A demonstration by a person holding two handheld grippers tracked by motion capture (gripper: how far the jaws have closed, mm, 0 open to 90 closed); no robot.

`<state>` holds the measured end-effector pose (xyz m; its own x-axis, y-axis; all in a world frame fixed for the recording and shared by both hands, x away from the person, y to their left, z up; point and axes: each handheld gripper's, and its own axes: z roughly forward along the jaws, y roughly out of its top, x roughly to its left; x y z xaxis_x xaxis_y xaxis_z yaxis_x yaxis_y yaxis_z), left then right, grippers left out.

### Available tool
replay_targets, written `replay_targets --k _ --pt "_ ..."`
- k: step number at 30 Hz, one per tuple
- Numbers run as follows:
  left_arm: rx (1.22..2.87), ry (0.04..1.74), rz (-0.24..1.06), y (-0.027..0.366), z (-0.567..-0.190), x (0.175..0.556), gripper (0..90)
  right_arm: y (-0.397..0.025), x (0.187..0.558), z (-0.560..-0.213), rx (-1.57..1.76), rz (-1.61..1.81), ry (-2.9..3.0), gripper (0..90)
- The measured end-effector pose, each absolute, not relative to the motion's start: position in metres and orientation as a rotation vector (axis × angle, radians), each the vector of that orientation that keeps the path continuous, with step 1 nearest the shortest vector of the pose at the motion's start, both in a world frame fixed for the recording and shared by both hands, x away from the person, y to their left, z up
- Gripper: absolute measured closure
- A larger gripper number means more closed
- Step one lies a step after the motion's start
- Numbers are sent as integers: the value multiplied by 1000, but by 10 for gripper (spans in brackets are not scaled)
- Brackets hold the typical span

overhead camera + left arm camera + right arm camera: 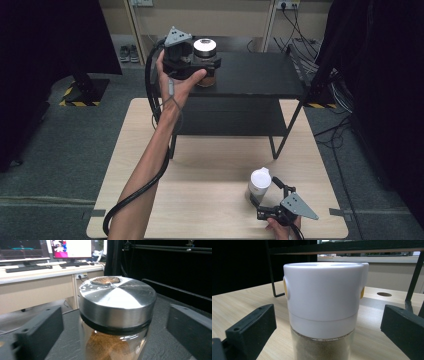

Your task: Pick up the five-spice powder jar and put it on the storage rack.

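Behind the wooden table, a black shelf carries a steel-lidded jar, framed at upper centre by the left gripper with jaws spread. At lower right, a white-capped jar is straddled by the right gripper, jaws also apart; closing both is judged next.

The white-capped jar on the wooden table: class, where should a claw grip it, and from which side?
Grip the white-capped jar around its round white cap, coming in level from the table's near side. It stands upright, and the right claw already straddles it with open jaws.
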<state>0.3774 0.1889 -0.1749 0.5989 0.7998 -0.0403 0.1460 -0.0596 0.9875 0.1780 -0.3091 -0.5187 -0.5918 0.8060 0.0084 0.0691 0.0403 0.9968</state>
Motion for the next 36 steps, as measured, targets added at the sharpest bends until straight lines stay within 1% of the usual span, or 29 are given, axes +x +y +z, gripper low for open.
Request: replay_targets --k 3,8,15,25,32,36 --pt "1544 827 626 192 -176 374 1 -309 178 -519 887 1609 1733 4" --pt "1541 808 627 196 -179 367 0 -309 178 -519 892 1613 1731 4" --pt "1515 781 606 202 -190 353 4 -309 179 -519 893 1614 1731 4" --pt "1480 730 604 208 -213 329 4 -310 179 -519 902 1620 1727 4" --pt "1459 696 622 211 -237 310 4 -310 179 -519 903 1621 1727 4" --pt "1458 670 611 214 -250 300 4 -310 179 -519 907 1625 1724 4"
